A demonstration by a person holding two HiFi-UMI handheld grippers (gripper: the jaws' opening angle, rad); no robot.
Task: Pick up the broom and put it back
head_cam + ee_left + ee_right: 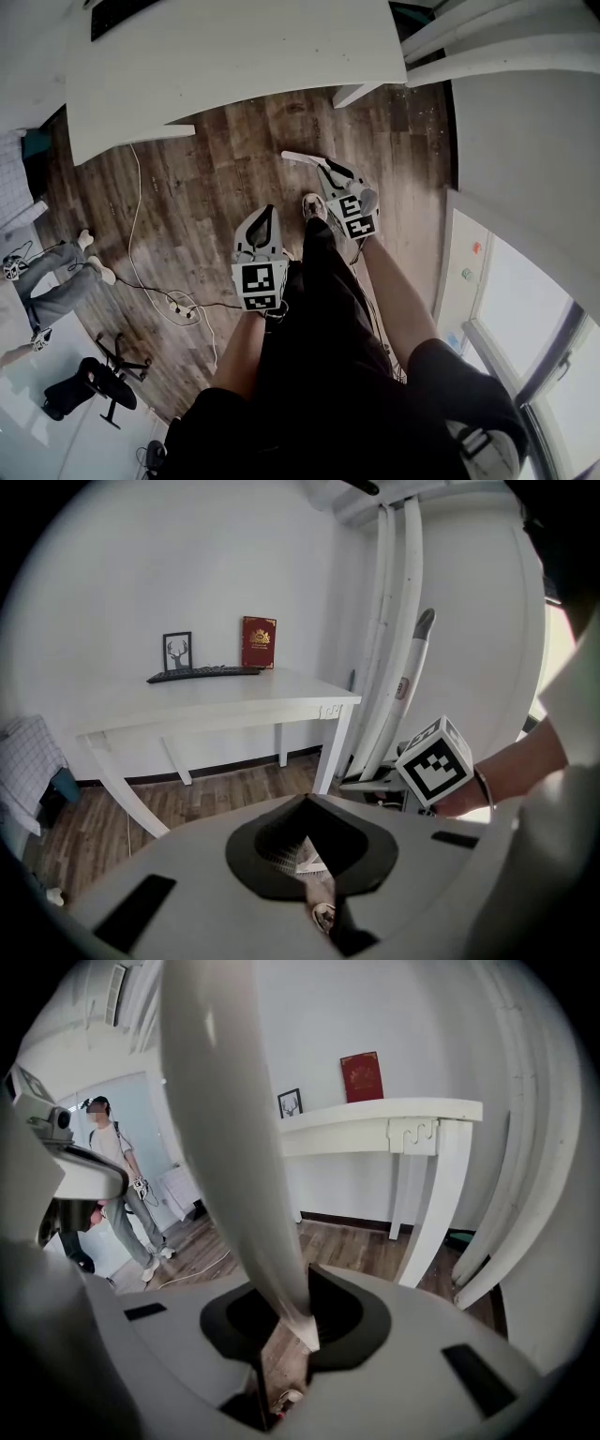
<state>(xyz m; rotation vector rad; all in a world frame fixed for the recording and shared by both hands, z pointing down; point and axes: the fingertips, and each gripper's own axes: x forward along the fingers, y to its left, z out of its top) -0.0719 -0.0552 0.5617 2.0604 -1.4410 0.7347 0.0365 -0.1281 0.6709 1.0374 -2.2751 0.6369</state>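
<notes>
Nearest to the person, the right hand-held gripper (286,1321) is clamped on the broom (234,1147): its white handle passes between the 2 jaws and rises steeply out of the top of the right gripper view. In the head view only a short white piece of it sticks out beyond this hand-held gripper, above the wooden floor (216,159). The left hand-held gripper (314,860) is held lower, just beside the person's dark trousers, with its jaws together and nothing between them. In the left gripper view a white pole with a grey tip (412,682) goes up from behind the other hand-held gripper's marker cube, and it seems to be the same handle. No view shows the brush end, so I cannot say if it is off the floor. A thin cable (141,234) lies on the floor to the left. Further away stands the white surface (244,691) with a keyboard (204,673), a small picture frame (177,652) and a red book (259,642) against the wall, and beside it long white curved poles (384,621) stand in the corner. Another person (117,1185) stands far off. I judge that step 1, the picking up, is done with 1 hand, and that putting the broom back in its place is what is left; the pictures do not mark where this place is.
</notes>
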